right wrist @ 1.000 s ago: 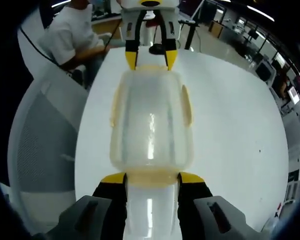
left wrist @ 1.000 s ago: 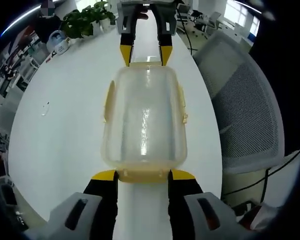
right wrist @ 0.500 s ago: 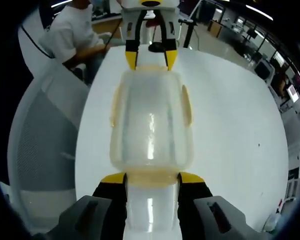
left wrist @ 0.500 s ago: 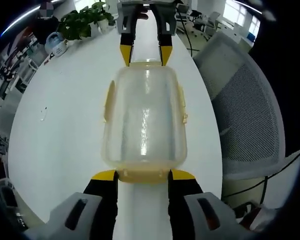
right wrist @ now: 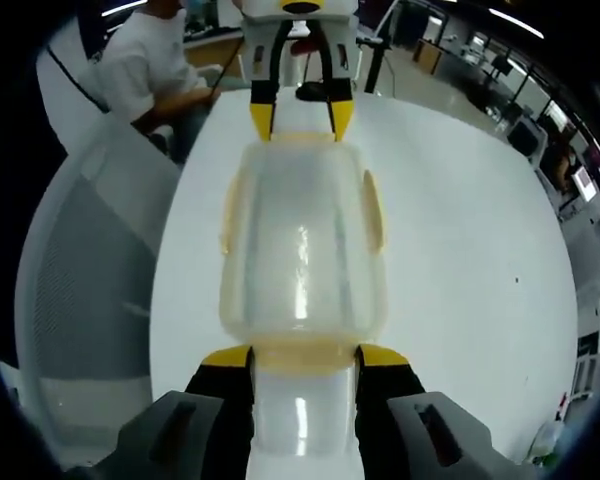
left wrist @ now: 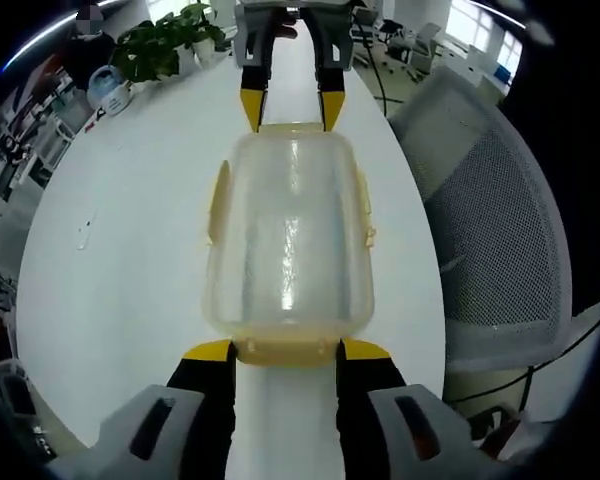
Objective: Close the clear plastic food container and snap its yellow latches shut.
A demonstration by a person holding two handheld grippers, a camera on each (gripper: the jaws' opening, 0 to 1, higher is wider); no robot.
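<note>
The clear plastic container [left wrist: 288,240] with its lid on lies lengthwise between my two grippers over the white table [left wrist: 120,270]. My left gripper [left wrist: 285,350] is shut on the yellow end latch [left wrist: 285,352] nearest it. My right gripper [left wrist: 285,110] holds the far end in that view. In the right gripper view the container [right wrist: 302,250] runs away from my right gripper [right wrist: 302,355], which is shut on the near yellow end latch [right wrist: 302,357], while my left gripper [right wrist: 302,120] clasps the opposite end. Yellow side latches [left wrist: 218,200] [right wrist: 374,205] lie along the long walls.
A grey mesh chair [left wrist: 490,220] stands at the table's edge, and shows again as the chair [right wrist: 80,270] in the right gripper view. A potted plant [left wrist: 170,40] sits at the table's far end. A seated person [right wrist: 140,70] is behind the table.
The background has shifted slightly in both views. The container keeps the same place between the two grippers, and the jaws have not moved on it.
</note>
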